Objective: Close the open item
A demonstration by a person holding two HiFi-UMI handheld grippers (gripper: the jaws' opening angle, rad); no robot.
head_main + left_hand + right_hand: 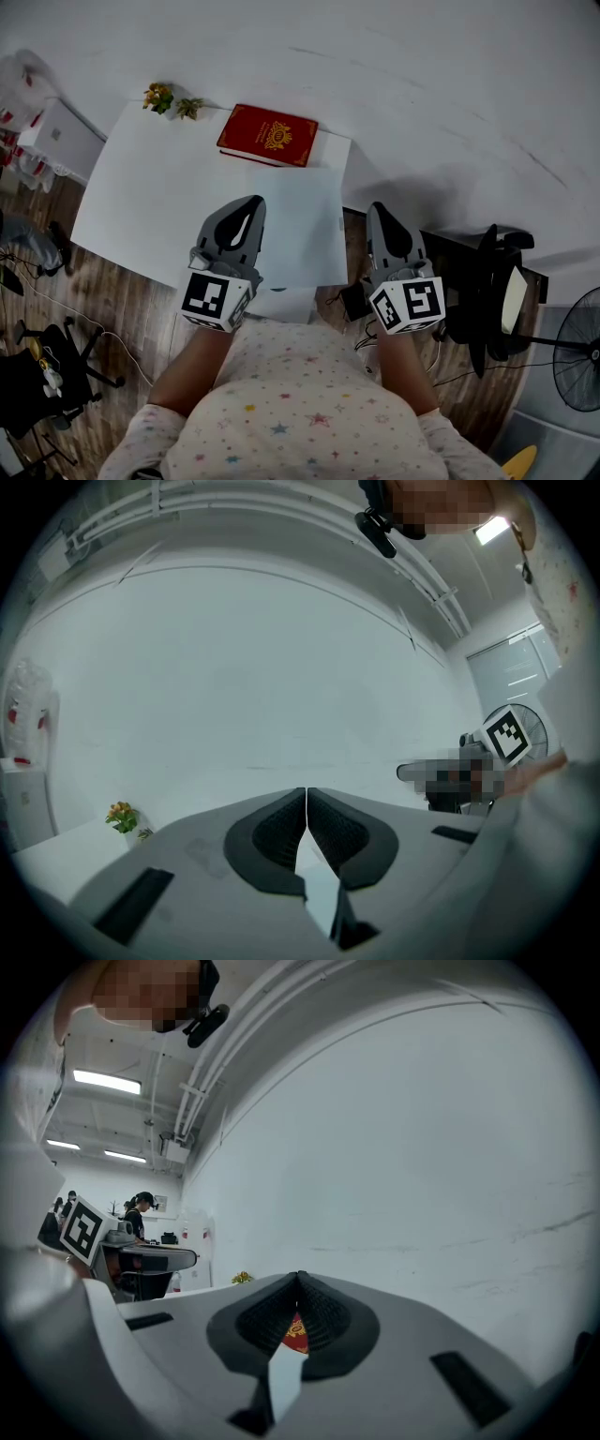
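Two tools hover near shut red book point(268, 134) on table point(141, 197)
Left gripper point(251, 202) & right gripper point(380, 208): jaws together, nothing held, both short of book.

The right gripper point(298, 1277) hides all but a sliver of what seems the red book point(294, 1333).

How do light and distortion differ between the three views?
Head view: dim, darker toward the corners, yet the book is sharp. Left gripper view: fisheye bend, black round border, a lamp glares. Right gripper view: same bend and border.
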